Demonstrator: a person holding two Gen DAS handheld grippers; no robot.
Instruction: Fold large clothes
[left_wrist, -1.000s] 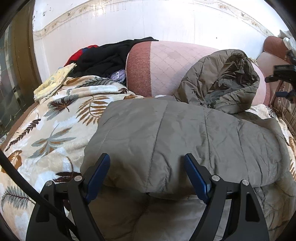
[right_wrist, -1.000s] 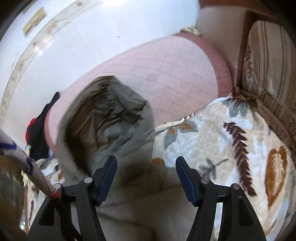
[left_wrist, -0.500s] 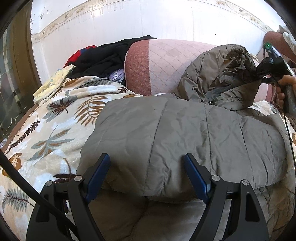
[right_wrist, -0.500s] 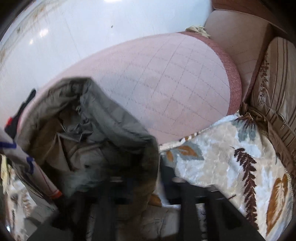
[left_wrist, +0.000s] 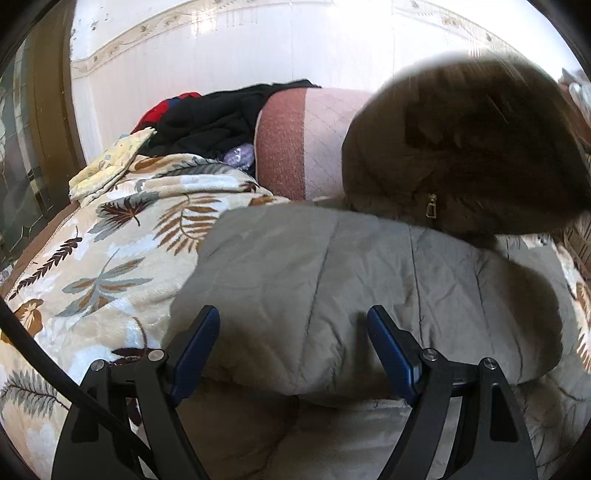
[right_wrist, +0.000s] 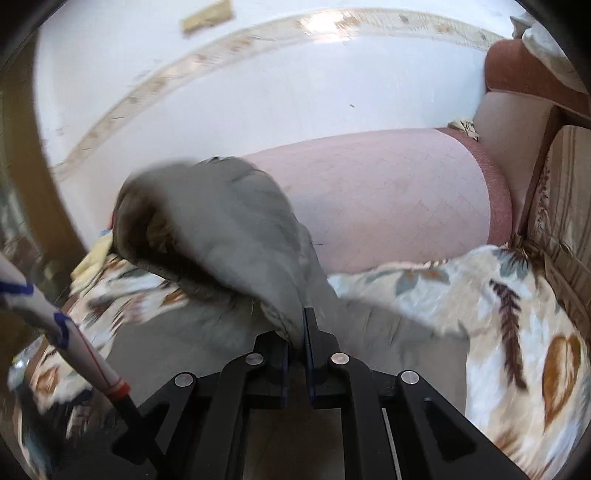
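Observation:
An olive-grey quilted jacket (left_wrist: 351, 288) lies folded on a leaf-print blanket (left_wrist: 110, 266). Its hood (left_wrist: 461, 155) is lifted and swings over the jacket body, blurred, with a brass zip pull hanging from it. My left gripper (left_wrist: 291, 343) is open and empty, its blue-padded fingers (left_wrist: 195, 343) just above the jacket's near edge. In the right wrist view my right gripper (right_wrist: 297, 328) is shut on the hood (right_wrist: 221, 229), which hangs up and to the left of the jaws.
A pink quilted sofa arm (left_wrist: 306, 140) stands behind the jacket. Black and red clothes (left_wrist: 207, 118) are piled at the back left beside a yellow cloth (left_wrist: 110, 162). A striped cushion (right_wrist: 561, 221) is at the right. A white wall is behind.
My right gripper has closed on the hood and lifted it toward the jacket body. The hood now fills the upper right of the left wrist view. My left gripper has stayed put.

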